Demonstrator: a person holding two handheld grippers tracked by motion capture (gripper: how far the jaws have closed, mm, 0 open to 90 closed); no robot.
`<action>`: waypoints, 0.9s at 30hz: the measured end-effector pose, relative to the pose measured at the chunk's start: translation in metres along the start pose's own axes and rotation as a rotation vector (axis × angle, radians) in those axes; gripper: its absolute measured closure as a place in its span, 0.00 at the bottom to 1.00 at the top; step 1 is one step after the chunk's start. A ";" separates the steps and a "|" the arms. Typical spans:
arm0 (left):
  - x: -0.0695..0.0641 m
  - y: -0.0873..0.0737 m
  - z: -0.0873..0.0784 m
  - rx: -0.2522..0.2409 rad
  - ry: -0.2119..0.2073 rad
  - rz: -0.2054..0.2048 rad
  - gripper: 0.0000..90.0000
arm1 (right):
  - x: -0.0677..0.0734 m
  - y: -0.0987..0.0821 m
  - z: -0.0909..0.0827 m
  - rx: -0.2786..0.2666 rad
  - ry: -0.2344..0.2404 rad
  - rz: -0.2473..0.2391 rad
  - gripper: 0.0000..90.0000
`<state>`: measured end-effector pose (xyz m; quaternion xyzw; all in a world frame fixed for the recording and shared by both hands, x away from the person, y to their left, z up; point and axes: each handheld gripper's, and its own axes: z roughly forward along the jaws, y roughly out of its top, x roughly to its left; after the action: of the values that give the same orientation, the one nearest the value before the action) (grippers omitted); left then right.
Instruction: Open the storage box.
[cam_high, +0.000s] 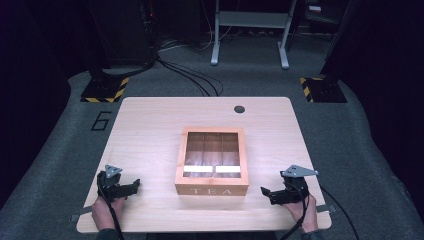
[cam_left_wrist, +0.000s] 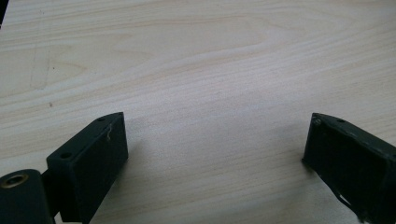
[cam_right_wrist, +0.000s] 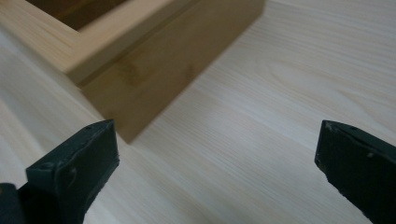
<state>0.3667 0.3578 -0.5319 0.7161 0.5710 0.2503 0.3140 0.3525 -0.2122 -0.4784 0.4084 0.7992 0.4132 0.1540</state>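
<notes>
We see a wooden tea box (cam_high: 212, 190) mid-table, marked TEA; glass lid shut; dividers visible inside.

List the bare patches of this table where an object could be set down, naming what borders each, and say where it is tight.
Free: the far strip between the tea box and the table's back edge, apart from a small round hole; the wide stretches left and right of the box. Tight: the near corners, where the left gripper and right gripper rest, open.
</notes>
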 end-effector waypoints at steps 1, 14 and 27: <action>0.000 0.000 0.000 0.003 -0.001 0.001 0.07 | 0.005 0.003 0.001 -0.008 0.015 -0.006 0.00; 0.000 0.000 0.000 0.001 -0.001 -0.002 0.07 | 0.045 0.024 0.030 0.010 0.129 -0.107 0.07; 0.000 0.000 0.000 0.002 0.000 0.000 0.07 | 0.052 0.021 0.038 -0.013 0.120 -0.130 0.37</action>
<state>0.3666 0.3578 -0.5318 0.7162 0.5713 0.2497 0.3134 0.3536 -0.1448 -0.4797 0.3292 0.8291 0.4313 0.1348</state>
